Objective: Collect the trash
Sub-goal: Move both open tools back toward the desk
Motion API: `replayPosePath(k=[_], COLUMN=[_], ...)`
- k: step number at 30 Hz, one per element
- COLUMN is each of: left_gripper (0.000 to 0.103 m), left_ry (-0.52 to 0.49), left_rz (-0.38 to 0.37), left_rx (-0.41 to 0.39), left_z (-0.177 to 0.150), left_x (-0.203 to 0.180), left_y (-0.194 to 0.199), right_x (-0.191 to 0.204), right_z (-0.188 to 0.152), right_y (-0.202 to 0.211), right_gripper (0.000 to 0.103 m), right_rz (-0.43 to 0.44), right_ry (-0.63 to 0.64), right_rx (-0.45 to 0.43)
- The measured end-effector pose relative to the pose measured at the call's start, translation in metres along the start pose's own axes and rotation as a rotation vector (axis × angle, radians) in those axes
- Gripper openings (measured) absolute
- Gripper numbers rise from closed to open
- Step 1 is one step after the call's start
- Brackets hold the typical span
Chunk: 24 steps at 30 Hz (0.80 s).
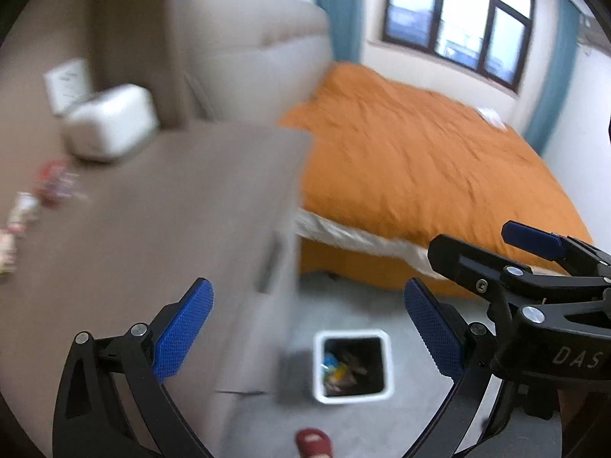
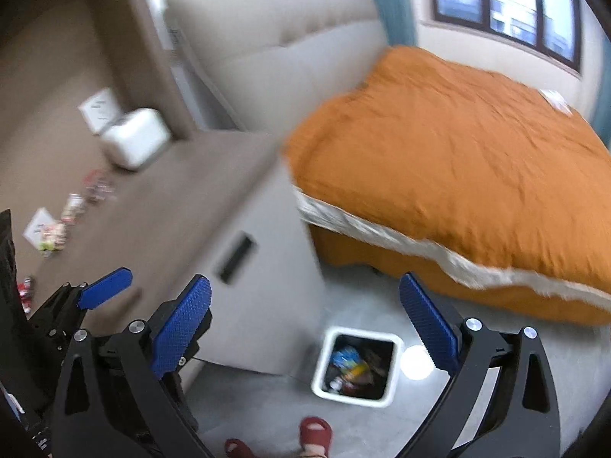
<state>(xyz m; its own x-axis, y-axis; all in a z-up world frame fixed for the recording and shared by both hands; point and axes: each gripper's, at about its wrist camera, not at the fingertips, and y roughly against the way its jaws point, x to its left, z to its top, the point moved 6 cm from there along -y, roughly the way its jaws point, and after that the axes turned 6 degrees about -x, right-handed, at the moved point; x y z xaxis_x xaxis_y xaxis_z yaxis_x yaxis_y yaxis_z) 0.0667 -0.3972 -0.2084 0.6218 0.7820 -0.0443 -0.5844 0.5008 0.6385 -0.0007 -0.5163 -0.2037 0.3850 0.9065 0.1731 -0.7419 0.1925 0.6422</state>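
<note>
The left gripper (image 1: pixel 307 330) has matt black plastic arms and rough, knurled blue pads (image 1: pixel 182 329). Below the jaws, the white bin (image 2: pixel 395 372) looks like smooth plastic. Beyond it, the orange duvet (image 2: pixel 458 175) is soft wrinkled cloth.

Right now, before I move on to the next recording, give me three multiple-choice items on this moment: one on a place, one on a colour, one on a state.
1. Where does the white bin stand?
A. on the bed
B. on the floor beside the cabinet
C. on the cabinet top

2. What colour is the blanket on the bed?
A. orange
B. green
C. grey

3. How are the left tongs and the right tongs?
A. both open, holding nothing
B. both shut on wrappers
C. left shut, right open

Key:
1 B, the bin sits on grey floor next to the cabinet.
2 A, the cover is plainly orange.
3 A, each pair's blue pads stand wide apart with nothing between.
</note>
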Motion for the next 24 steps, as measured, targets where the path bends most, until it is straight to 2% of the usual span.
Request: replayPosePath(k=[5,12,18,24], left_gripper=[0.098,0.098,0.098,0.098], left_ry=[0.033,0.152,0.245,0.307], left_rz=[0.162,0.348,0.468,0.568], left_rx=[-0.058,-0.078,-0.089,-0.093], left_z=[0.014,0.008,-0.009,-0.027], left_x=[0.068,0.165,0.234,0.285], left_y=[0.038,0.092,0.132,0.161], right_x=[0.071,0.183,0.265,0.338], right_z=[0.022,0.03,0.022,0.014], right_y=[-0.003,-0.006,-0.012,-0.021], right_gripper=[0.098,0.098,0.098,0.098], right_rz=[0.134,0.304,0.413,0.505], right_ry=[0.074,0.209,0.306,0.361], right_rx=[-0.024,-0.027,0.005,0.058])
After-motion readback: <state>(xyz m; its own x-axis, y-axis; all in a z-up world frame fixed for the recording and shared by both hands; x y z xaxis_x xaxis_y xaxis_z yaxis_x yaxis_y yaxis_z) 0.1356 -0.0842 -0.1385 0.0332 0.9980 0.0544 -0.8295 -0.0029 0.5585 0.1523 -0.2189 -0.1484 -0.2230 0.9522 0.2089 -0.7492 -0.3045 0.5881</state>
